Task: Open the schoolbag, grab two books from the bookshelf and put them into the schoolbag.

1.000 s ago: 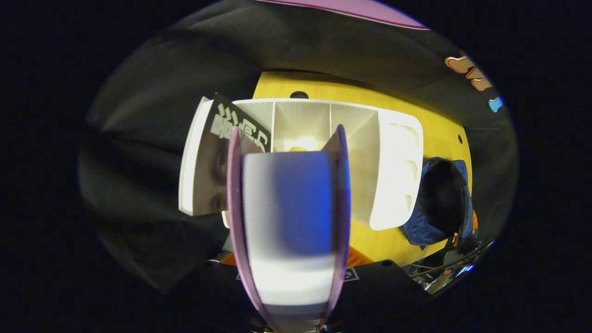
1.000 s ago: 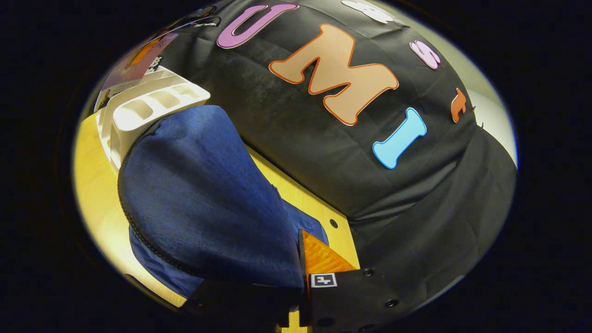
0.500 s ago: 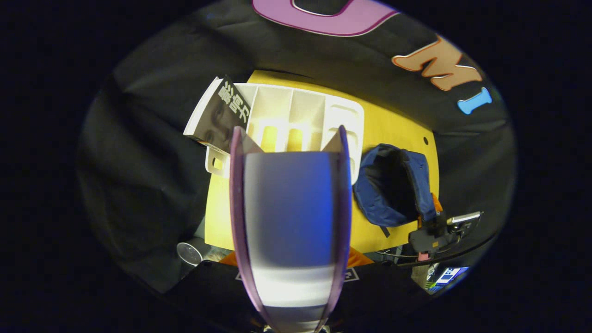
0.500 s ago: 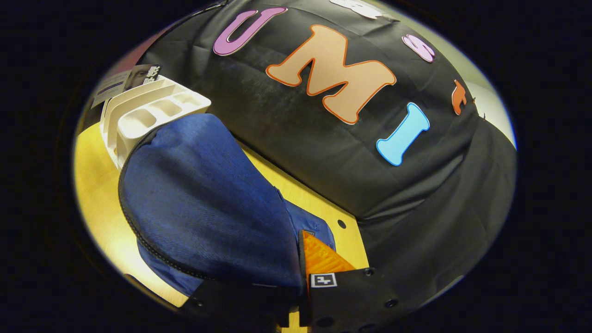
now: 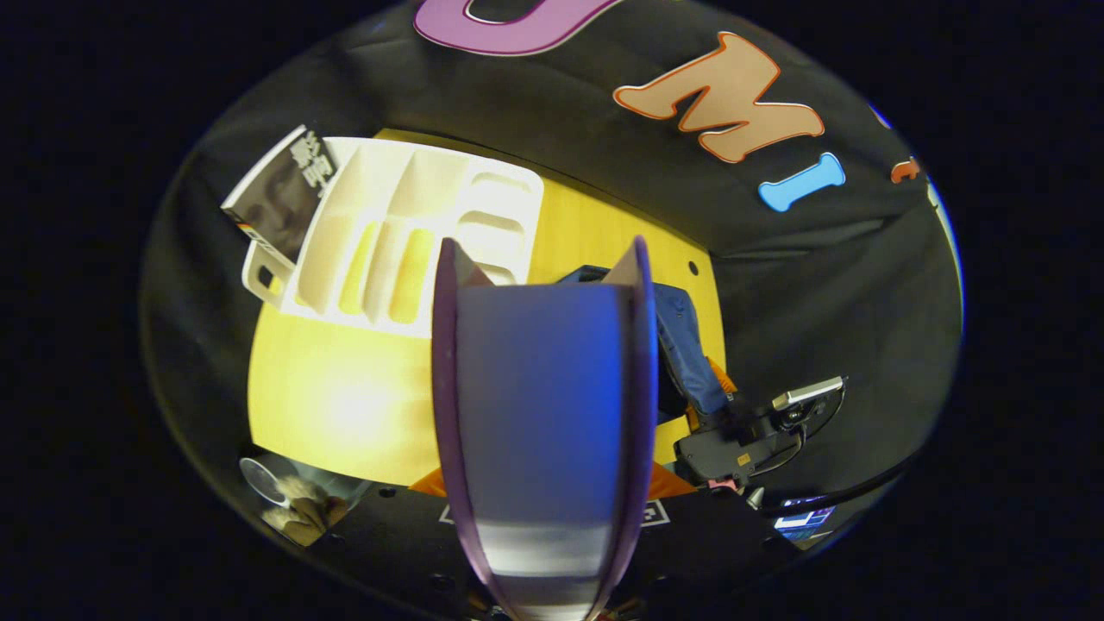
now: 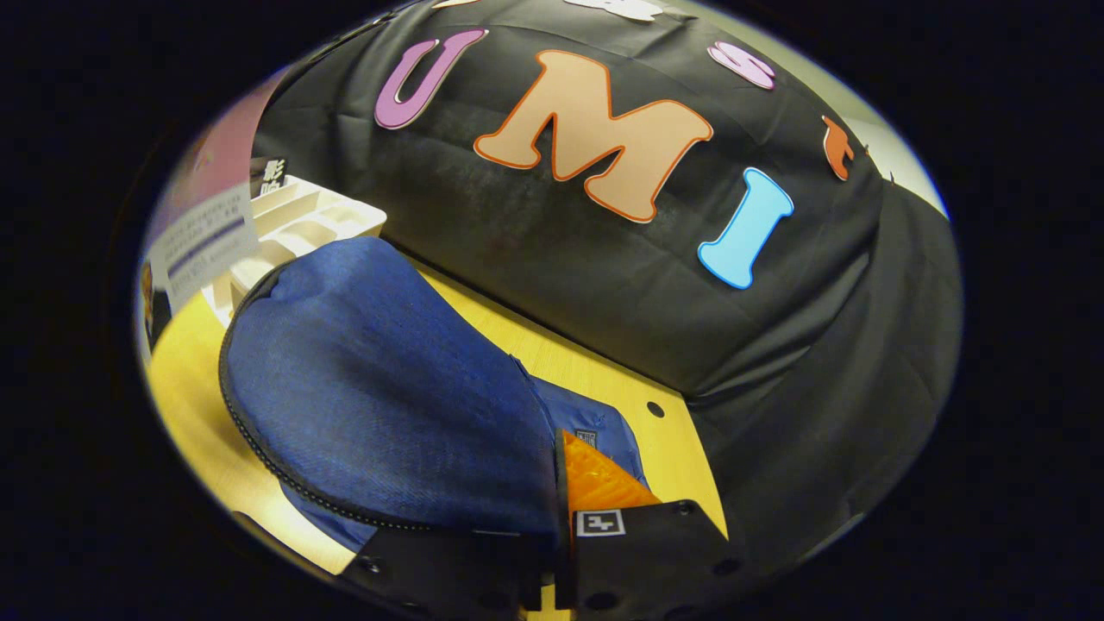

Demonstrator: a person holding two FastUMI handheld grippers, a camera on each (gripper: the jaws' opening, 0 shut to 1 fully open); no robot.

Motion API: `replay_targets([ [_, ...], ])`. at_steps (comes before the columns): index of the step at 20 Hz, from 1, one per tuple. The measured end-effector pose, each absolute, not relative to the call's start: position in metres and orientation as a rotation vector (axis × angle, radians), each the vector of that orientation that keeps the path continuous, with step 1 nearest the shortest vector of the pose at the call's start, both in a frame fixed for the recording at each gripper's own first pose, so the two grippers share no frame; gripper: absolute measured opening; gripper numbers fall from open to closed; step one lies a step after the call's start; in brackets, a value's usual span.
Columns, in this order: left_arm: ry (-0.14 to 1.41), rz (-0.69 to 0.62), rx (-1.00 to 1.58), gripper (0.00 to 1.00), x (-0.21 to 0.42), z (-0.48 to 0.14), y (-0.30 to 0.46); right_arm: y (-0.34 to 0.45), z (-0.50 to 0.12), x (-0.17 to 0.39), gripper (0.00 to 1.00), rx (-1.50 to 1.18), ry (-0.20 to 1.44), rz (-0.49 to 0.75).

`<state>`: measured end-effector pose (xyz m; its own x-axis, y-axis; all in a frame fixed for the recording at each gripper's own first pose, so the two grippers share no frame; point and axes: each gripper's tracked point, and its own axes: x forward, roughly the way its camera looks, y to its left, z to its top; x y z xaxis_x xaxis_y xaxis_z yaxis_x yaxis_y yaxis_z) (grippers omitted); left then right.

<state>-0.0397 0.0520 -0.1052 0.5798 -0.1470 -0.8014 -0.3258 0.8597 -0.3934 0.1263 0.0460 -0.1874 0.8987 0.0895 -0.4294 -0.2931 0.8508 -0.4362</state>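
The left gripper [image 5: 542, 267] jaws grasp a book [image 5: 539, 414]; lower it straight into the schoolbag [image 6: 388, 405] mouth (right jaws clenched on its flap).

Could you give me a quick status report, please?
Left gripper shut on a book. Right gripper pinching the schoolbag flap. Second book on the bookshelf.

Woven cloth schoolbag [image 6: 379, 388] — glossy plastic bookshelf [image 5: 405, 233].

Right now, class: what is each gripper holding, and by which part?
Left gripper: a book, by its lower edge. Right gripper: the schoolbag, by its flap's edge.
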Motion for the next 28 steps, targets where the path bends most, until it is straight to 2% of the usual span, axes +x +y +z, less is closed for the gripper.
replay_targets([
  [6, 0.863, -0.042, -0.722, 0.46, 0.026, -0.167, -0.004, 0.046, -0.184, 0.133, 0.06, -0.434, 0.428, 0.235],
  [12, 0.783, -0.088, -0.822, 0.47, 0.094, -0.232, -0.030, 0.041, -0.178, 0.135, 0.07, -0.341, 0.439, 0.251],
  [24, 0.681, -0.222, -0.933, 0.48, 0.173, -0.295, -0.079, 0.055, -0.170, 0.140, 0.07, -0.260, 0.417, 0.278],
  [28, 0.664, -0.248, -1.052, 0.49, 0.194, -0.308, -0.094, 0.058, -0.171, 0.140, 0.07, -0.251, 0.416, 0.286],
])
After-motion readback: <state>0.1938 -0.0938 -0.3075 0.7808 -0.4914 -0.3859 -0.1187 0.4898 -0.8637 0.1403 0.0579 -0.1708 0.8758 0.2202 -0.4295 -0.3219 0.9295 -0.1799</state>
